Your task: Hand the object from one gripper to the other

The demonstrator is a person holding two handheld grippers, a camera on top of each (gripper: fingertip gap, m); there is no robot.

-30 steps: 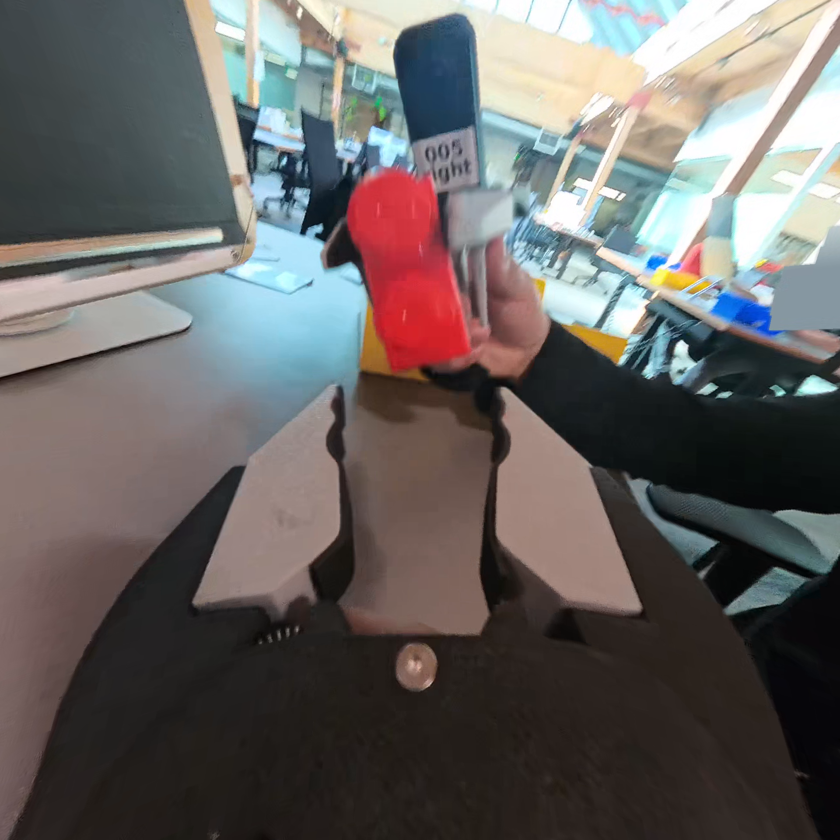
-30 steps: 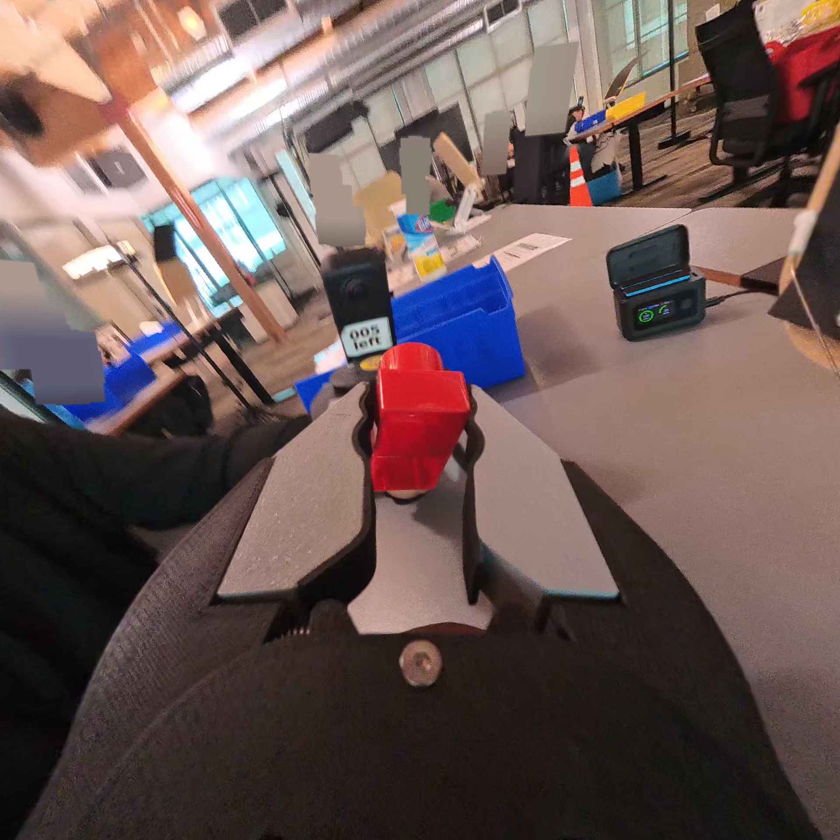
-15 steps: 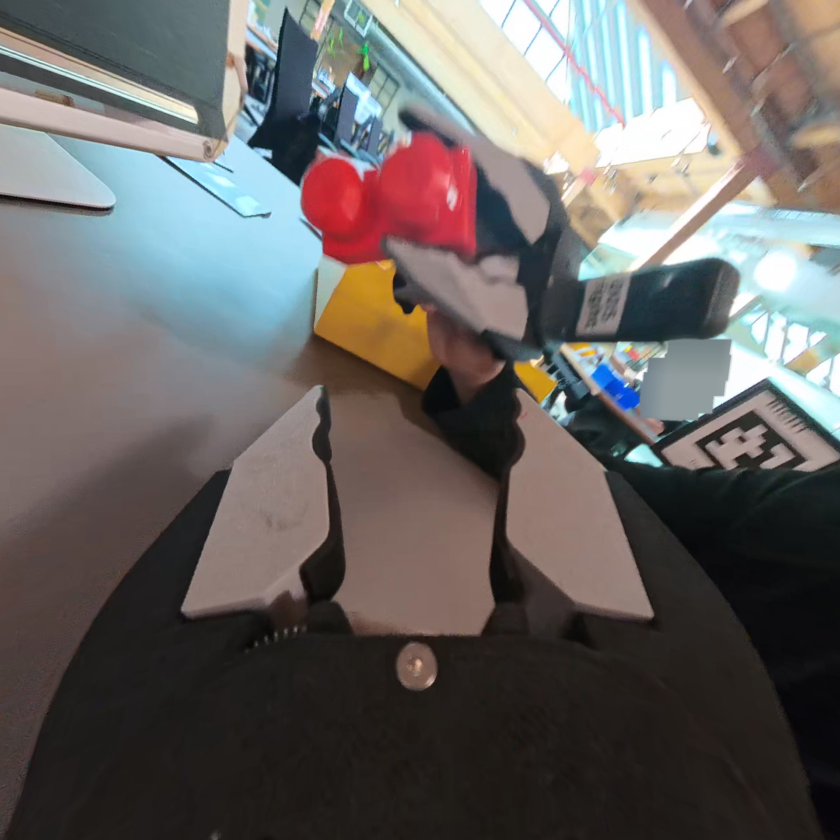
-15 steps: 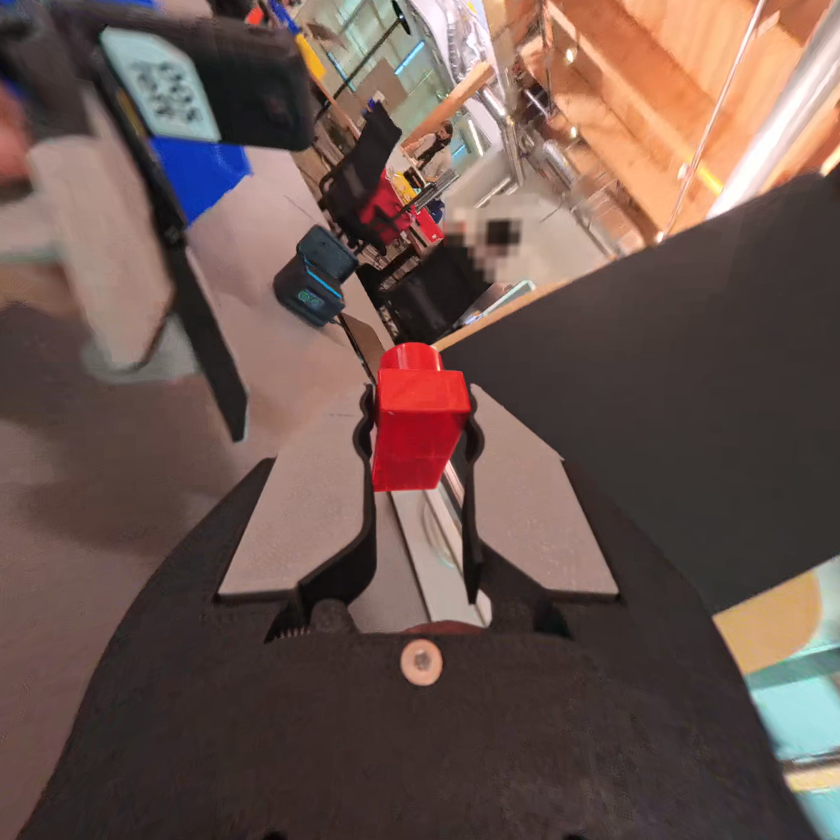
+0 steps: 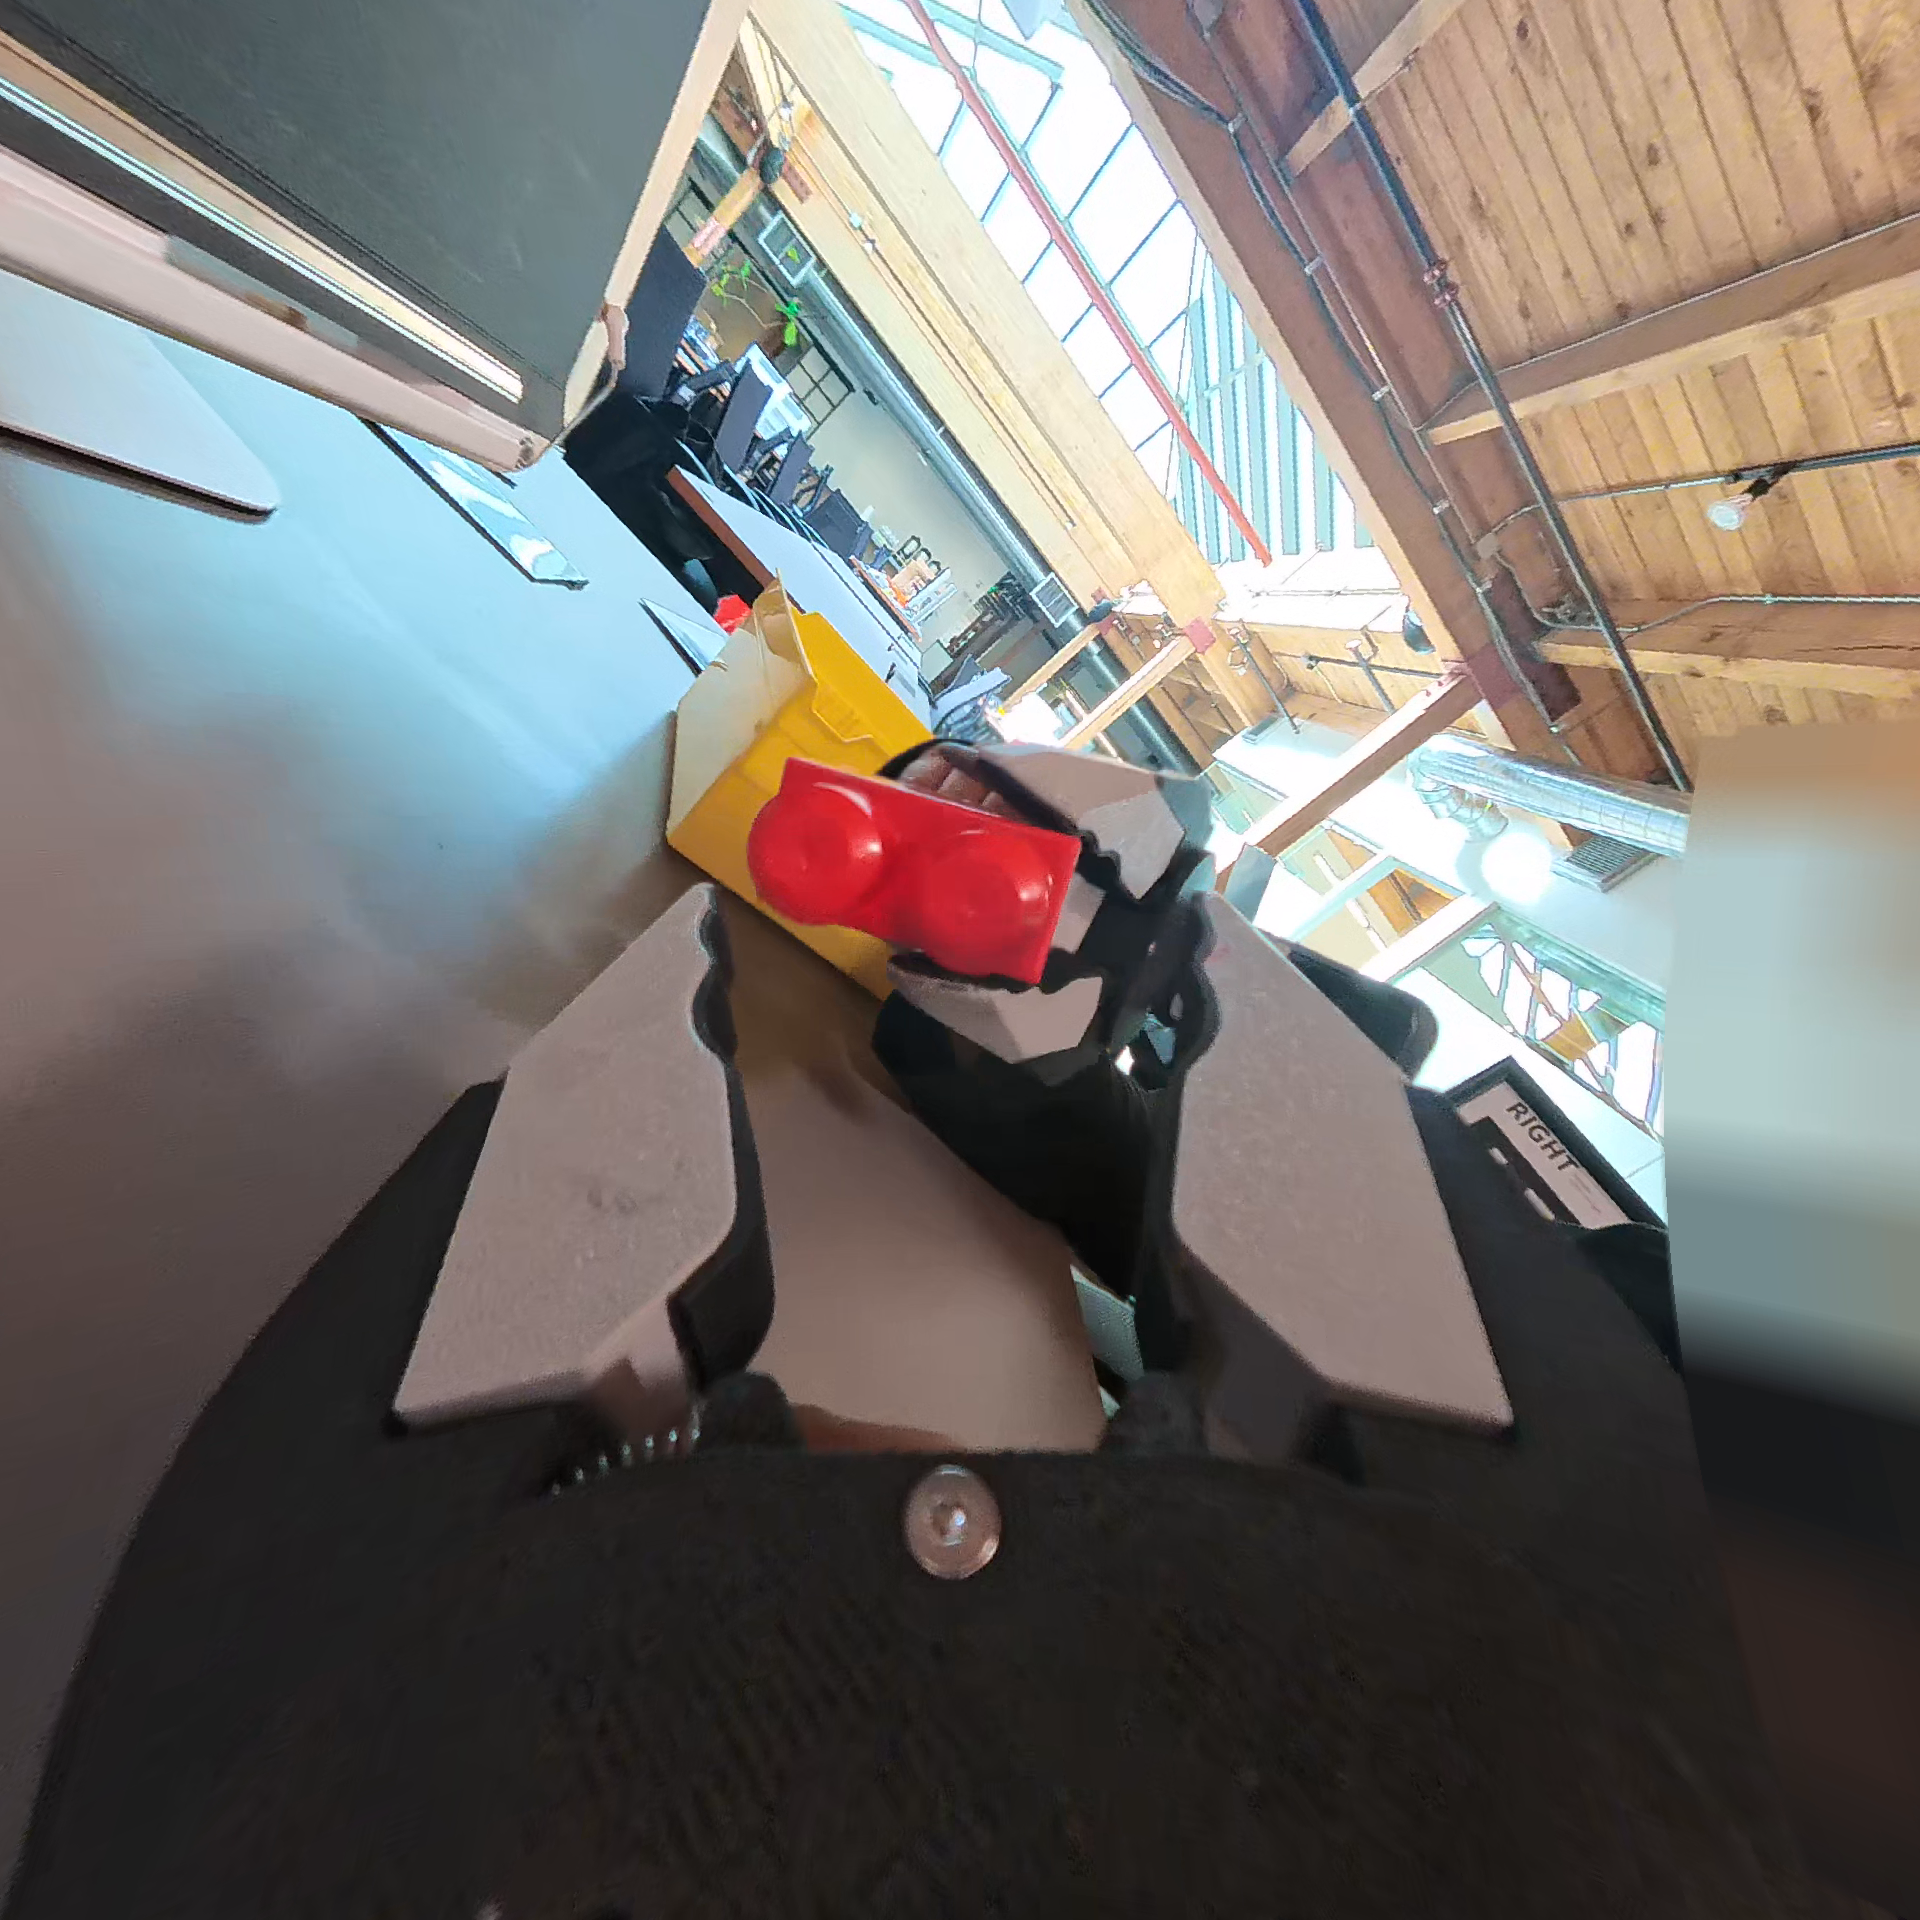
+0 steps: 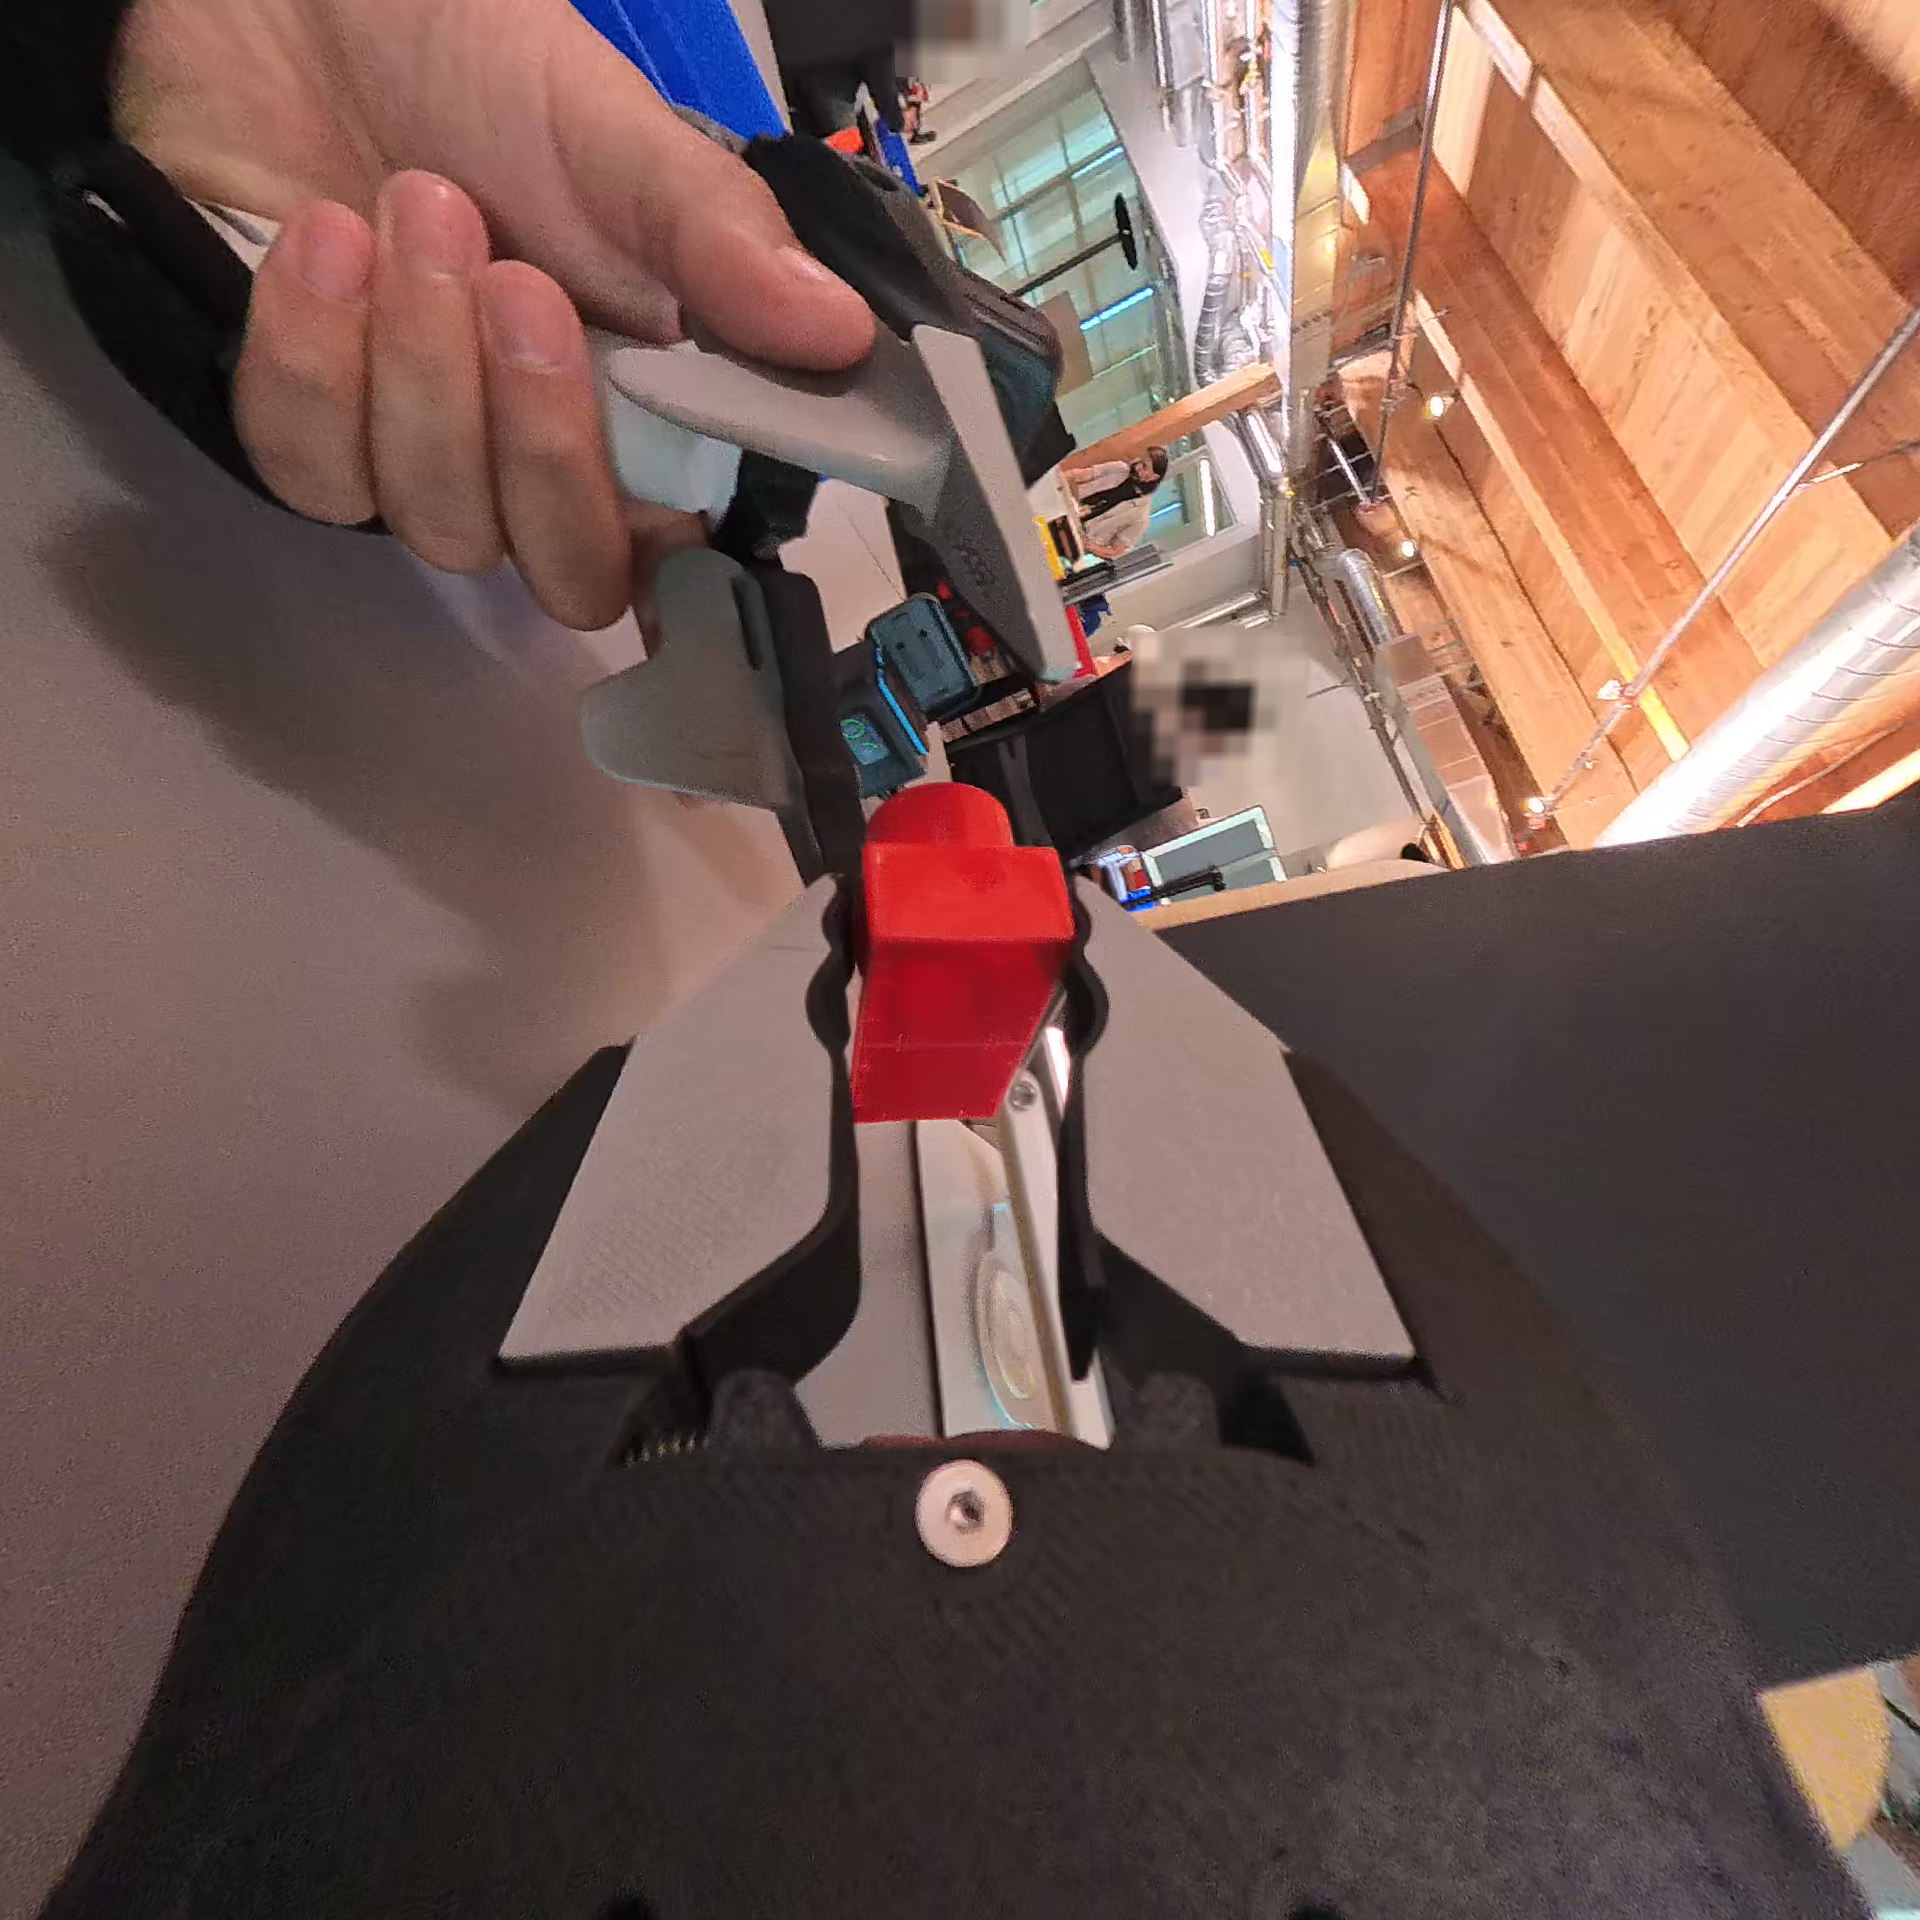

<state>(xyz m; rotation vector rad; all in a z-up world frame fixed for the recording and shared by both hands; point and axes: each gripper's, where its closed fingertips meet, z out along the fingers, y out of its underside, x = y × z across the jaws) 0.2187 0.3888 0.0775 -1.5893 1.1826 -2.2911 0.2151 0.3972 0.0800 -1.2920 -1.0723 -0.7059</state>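
brick [image 6: 956,977] pinched at the right tool [image 6: 961,935] tips, studs forward | left tool [image 5: 956,997] spread wide and empty, brick at its 12 o'clock | we judge it light, rigid, slick plastic; take the free stud end, flat sides, though it looks partly hidden

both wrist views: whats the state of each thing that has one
red brick: held in the air, clamped in the right claw
right claw: shut on the red brick
left claw: open, empty, facing the brick's studs
yellow box: open, flaps up
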